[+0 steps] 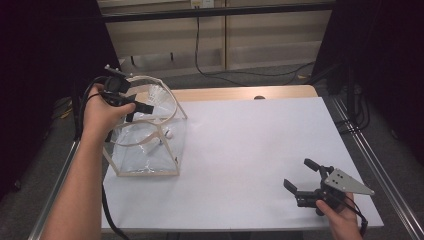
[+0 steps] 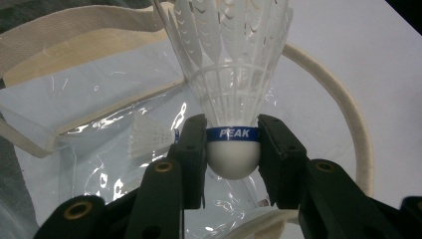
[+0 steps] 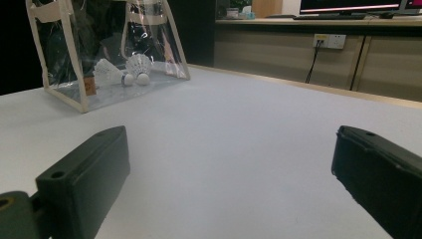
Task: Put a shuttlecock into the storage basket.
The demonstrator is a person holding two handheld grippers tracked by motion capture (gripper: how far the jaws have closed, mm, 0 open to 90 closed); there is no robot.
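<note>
up top, the left gripper [image 1: 131,106] sits at the mouth of the clear tote bag [image 1: 150,150], which stands upright at the left edge of the white table [image 1: 250,150], and the person's left hand [image 1: 100,114] is wrapped round the tool. the high view gives the place but not the grip: from there only a pale blur shows past the black fingers. the left gripper view settles it, with the two jaws pressed in on either side of a white shuttlecock [image 2: 231,74], pinching it at the rounded cork just where the blue band reading "peak" runs round it, the feather skirt fanning up and away from the camera. below that, through the crinkled plastic, a second shuttlecock [image 2: 149,137] lies on its side at the bottom of the bag, and the cream webbing handle [image 2: 348,114] arcs round to the right. over on the near right of the table, well apart from the bag, the right gripper [image 1: 306,175] is held low in the right hand [image 1: 342,215], jaws spread wide with nothing between them. its own view looks across bare table between those open jaws to the bag, and here is what the other angles don't offer: two shuttlecocks [image 3: 124,72] resting side by side on the bag's floor, corks toward the camera.
</note>
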